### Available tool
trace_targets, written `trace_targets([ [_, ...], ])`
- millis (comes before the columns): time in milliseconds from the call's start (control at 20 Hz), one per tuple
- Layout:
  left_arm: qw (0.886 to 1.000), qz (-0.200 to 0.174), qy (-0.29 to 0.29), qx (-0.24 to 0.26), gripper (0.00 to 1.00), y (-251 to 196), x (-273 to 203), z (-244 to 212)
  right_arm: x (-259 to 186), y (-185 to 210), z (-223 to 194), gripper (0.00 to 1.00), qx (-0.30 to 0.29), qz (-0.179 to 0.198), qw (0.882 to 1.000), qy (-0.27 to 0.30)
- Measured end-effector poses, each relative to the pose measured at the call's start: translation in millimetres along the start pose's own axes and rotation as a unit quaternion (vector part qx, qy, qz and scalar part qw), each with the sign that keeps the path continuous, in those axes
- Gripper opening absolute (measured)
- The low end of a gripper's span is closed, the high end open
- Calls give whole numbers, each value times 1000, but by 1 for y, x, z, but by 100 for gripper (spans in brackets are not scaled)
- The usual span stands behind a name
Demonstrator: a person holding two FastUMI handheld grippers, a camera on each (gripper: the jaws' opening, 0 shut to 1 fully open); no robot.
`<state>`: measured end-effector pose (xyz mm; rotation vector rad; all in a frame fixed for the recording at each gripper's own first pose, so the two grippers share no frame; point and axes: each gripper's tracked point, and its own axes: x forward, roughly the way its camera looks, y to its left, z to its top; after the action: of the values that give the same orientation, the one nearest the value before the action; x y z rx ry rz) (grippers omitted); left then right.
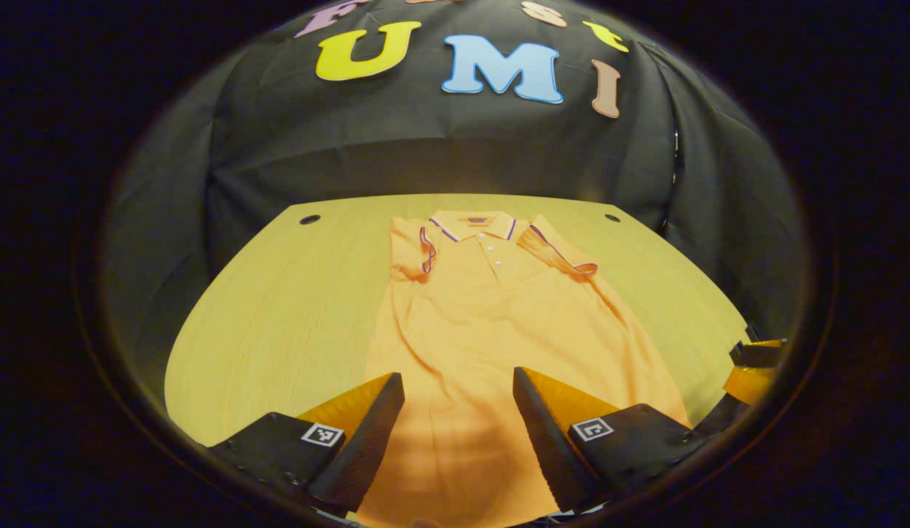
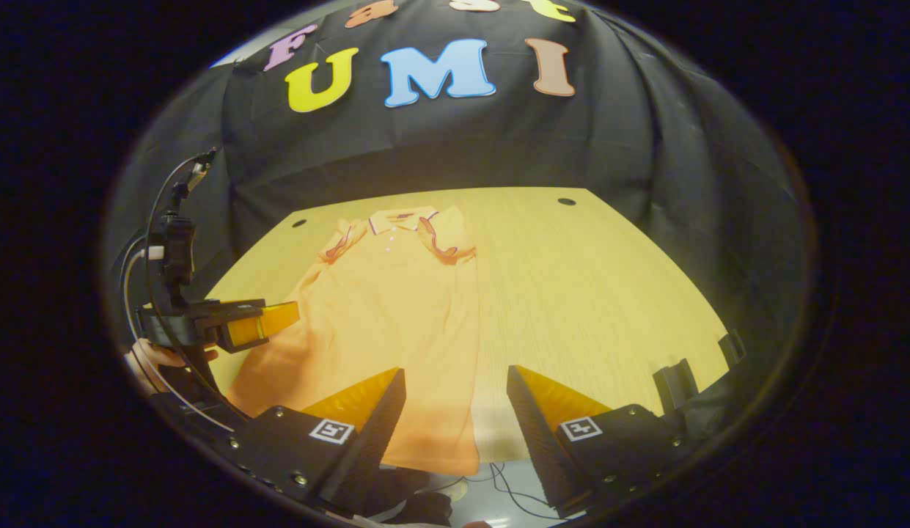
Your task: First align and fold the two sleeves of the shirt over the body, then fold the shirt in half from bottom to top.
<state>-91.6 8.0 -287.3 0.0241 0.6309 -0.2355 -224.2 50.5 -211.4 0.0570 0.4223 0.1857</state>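
Note:
An orange polo shirt (image 1: 484,323) lies flat on the wooden table (image 1: 279,315), collar (image 1: 473,224) at the far end. Both short sleeves, the left sleeve (image 1: 411,253) and the right sleeve (image 1: 557,253), are folded inward over the body. My left gripper (image 1: 457,374) hovers open above the shirt's lower part, nothing between its fingers. In the right gripper view the shirt (image 2: 381,315) lies left of centre, and my right gripper (image 2: 455,370) is open above its near right hem corner. The left gripper (image 2: 260,323) shows at the left, over the shirt's left side, held by a hand (image 2: 150,359).
The table (image 2: 586,293) has bare wood to the right of the shirt, and small dark holes (image 2: 567,201) near its far corners. Beyond the table's near edge, cables (image 2: 498,477) lie on the floor. The right gripper (image 1: 755,363) appears at the far right of the left gripper view.

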Motion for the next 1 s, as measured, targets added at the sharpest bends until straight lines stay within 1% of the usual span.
trace_targets([
  [50,1000,2,5,-2,99,2,-7,-11,-1,3,-8,87,-5,4,1000,6],
  [100,1000,4,8,-6,96,5,-15,-21,-1,6,-15,87,-10,8,1000,12],
  [300,1000,4,16,-22,95,13,-45,-53,0,13,-40,87,-29,20,999,35],
  [450,999,5,21,-28,95,21,-61,-72,1,15,-52,87,-38,23,998,46],
  [800,999,-3,29,-20,95,20,-83,-95,-1,10,-69,87,-46,20,997,61],
  [1000,999,3,37,-15,95,26,-87,-106,0,6,-80,87,-46,15,996,73],
])
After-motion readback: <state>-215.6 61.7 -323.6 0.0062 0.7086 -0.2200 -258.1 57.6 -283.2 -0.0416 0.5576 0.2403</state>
